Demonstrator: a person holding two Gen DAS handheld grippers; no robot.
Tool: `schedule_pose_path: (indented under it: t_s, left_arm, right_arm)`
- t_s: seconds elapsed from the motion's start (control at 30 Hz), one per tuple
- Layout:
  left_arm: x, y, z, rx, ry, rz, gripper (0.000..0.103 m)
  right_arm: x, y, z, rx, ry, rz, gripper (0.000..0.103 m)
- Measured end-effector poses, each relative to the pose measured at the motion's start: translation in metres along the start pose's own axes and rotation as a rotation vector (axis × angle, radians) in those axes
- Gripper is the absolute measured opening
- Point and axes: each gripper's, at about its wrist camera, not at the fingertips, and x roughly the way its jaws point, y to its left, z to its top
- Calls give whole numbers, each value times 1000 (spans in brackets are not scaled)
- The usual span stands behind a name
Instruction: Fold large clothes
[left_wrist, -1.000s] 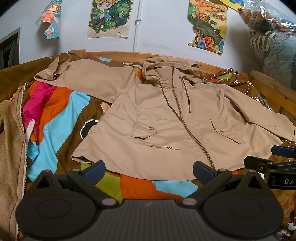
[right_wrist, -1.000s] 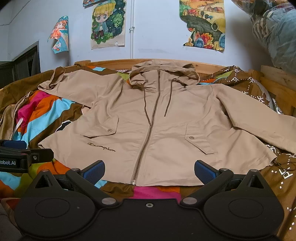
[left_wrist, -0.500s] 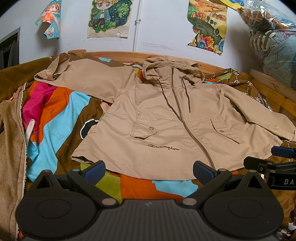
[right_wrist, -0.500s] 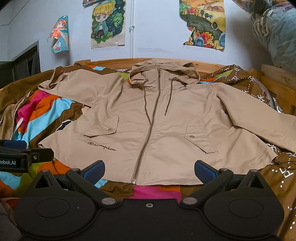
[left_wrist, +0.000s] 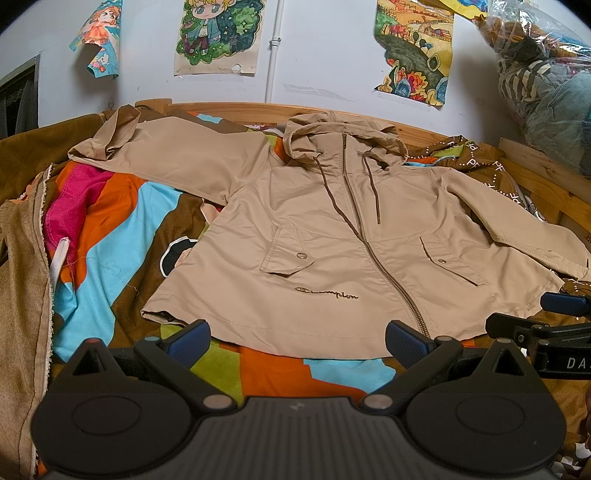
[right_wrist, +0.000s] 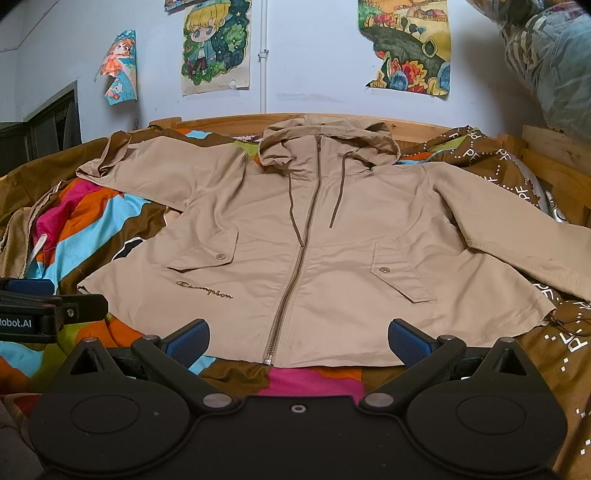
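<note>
A tan hooded zip jacket is lying spread face up on the bed's colourful patchwork blanket, zipped shut, hood toward the wooden headboard. One sleeve is stretching left, the other right, its cuff probably running out of view. The left tongs and right tongs are both hovering just short of the hem, fingers wide apart, gripping nothing.
</note>
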Motion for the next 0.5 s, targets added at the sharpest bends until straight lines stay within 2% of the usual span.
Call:
schedule_pose_path:
  t_s: [0.5]
  left_arm:
    - [0, -2, -1, -1, 4, 2, 102]
  right_arm:
    - [1, 0, 0, 2, 4, 2, 102]
